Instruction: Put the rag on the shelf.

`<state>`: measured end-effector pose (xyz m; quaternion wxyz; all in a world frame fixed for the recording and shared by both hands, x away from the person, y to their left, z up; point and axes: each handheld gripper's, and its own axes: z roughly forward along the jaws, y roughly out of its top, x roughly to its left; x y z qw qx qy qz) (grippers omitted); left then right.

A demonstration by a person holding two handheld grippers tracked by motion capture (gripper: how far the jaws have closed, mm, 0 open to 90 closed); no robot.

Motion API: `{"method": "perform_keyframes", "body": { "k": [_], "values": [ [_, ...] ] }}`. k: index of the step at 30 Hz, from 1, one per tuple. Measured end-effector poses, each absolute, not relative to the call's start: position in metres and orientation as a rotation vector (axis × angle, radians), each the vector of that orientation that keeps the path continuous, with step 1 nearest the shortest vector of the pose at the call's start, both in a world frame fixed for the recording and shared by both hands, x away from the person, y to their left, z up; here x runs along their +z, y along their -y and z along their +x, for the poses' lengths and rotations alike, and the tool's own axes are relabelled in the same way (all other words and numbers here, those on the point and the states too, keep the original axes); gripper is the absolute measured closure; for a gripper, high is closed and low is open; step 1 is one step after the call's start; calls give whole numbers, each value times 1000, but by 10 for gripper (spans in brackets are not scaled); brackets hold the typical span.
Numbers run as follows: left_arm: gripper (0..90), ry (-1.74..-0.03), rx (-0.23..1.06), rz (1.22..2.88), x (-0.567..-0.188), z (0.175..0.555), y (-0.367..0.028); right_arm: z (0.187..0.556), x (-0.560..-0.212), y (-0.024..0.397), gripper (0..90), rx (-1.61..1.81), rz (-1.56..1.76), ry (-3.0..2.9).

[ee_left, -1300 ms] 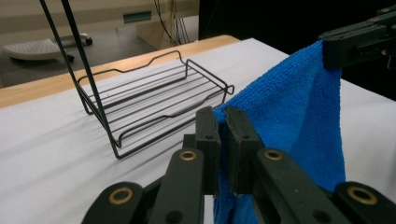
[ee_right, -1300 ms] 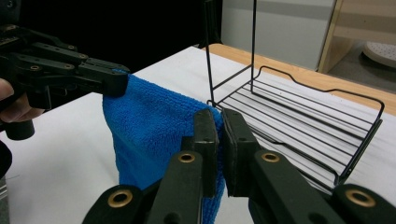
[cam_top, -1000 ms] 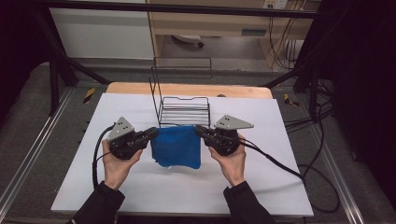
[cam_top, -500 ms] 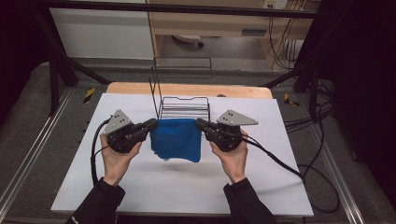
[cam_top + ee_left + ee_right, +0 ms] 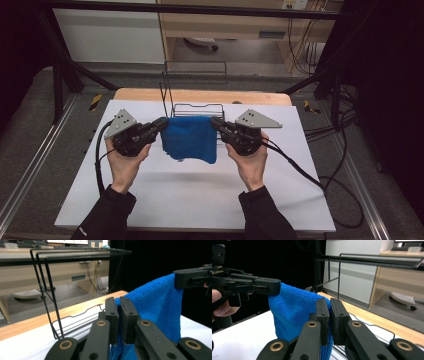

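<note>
A blue cloth (image 5: 190, 139) hangs in the air over the white table, stretched between my two grippers. My left gripper (image 5: 163, 123) is shut on its upper left corner and my right gripper (image 5: 215, 123) on its upper right corner. In the left gripper view the cloth (image 5: 160, 305) runs from my closed jaws across to the right gripper (image 5: 178, 280). Seen from the right gripper view, the cloth (image 5: 294, 312) drapes from my jaws to the left gripper (image 5: 275, 287). A black wire rack (image 5: 195, 107) stands just behind the cloth.
The white table top (image 5: 200, 195) lies on a wooden board (image 5: 200, 95) whose far edge shows behind the rack. Cables (image 5: 295, 165) trail from both grippers. Metal rails (image 5: 30, 170) run along both sides of the table.
Both hands have risen with the cloth, which now hangs off the table in front of the wire rack. The grips have stayed the same.
</note>
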<state>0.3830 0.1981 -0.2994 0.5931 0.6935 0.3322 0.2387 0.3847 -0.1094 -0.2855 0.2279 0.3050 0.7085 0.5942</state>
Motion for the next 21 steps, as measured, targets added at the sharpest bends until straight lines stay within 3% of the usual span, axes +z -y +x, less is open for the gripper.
{"method": "perform_keyframes", "body": {
  "k": [21],
  "values": [
    [853, -711, 606, 1532, -260, 392, -197, 390, -241, 110, 861, 1651, 776, -1844]
  ]
}}
